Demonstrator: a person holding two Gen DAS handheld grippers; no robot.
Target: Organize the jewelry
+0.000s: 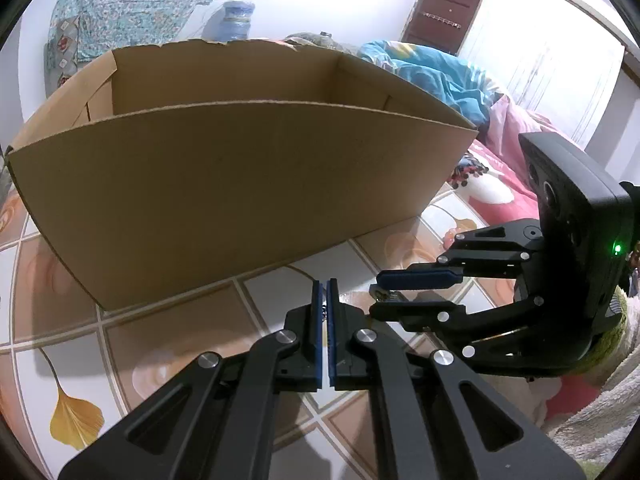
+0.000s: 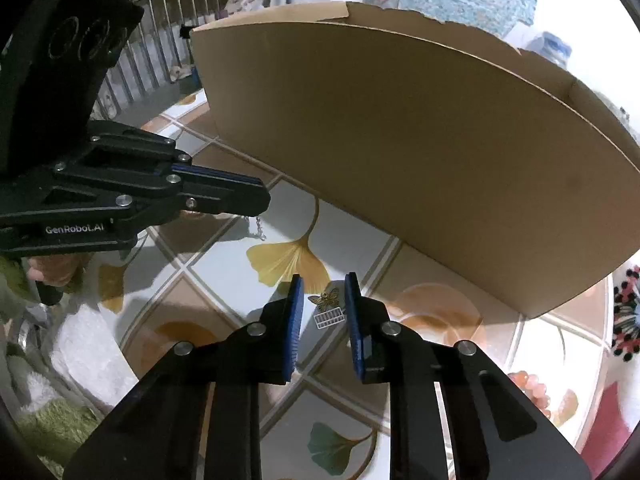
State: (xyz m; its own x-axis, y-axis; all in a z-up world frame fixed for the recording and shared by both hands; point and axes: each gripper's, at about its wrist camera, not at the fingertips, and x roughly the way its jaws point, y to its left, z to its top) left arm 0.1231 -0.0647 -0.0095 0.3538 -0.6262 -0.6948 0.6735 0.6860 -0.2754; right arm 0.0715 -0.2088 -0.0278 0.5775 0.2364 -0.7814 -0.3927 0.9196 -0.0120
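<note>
Charm position relative to my jaws, lower centre of frame

My right gripper (image 2: 323, 284) has its jaws spread, the butterfly charm (image 2: 325, 299) lying on the worktop (image 2: 224, 268) between them, untouched. My left gripper (image 1: 324, 285) has its jaws pressed together on a thin chain (image 2: 258, 229) hanging below them. The cardboard box (image 1: 240, 184) stands close behind, filling mid-frame.

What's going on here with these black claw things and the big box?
A person is sorting jewelry with two hand-held grippers beside an open cardboard box on a leaf-patterned table. The left gripper is shut on a thin chain that dangles from its tip. The right gripper is partly open around a small butterfly charm with a little grid piece; the pads do not yet press on it.
</note>
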